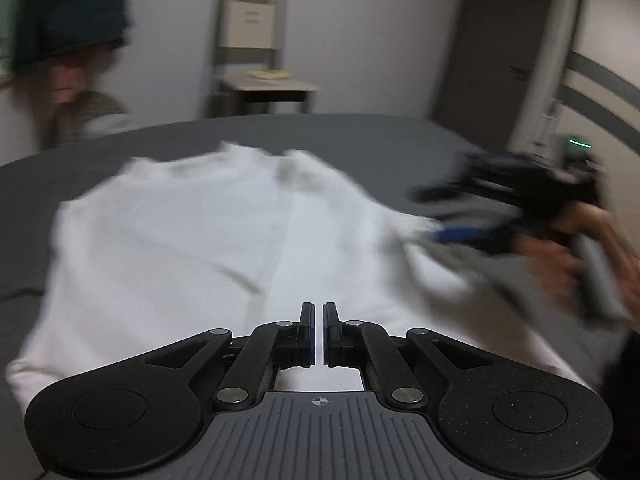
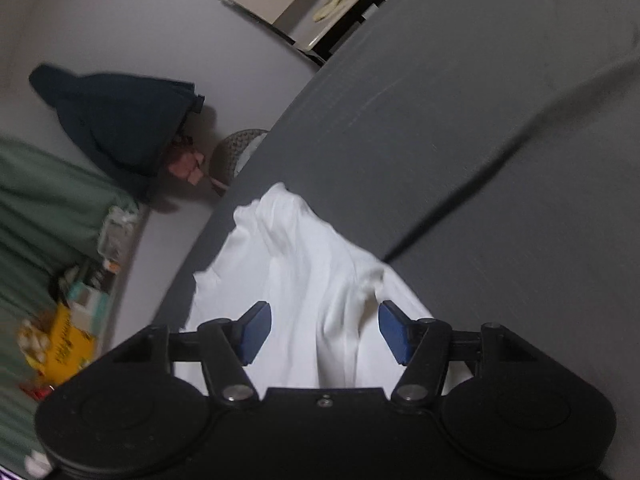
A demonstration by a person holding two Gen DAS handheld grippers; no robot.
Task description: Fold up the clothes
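While the left gripper (image 1: 319, 332) hangs over the near part of the white garment (image 1: 208, 240) with its jaws drawn almost together and nothing between them, the right gripper (image 2: 325, 330) stands wide, a raised fold of the cloth running up between its blue pads (image 2: 256, 330) without being pinched. The garment lies spread, rumpled at its far edge, on the grey bed (image 1: 360, 136). My judgement: a fold is being set up or has just been let go; motion blur leaves that unsettled. Any next grasp needs both layers of an edge caught cleanly.
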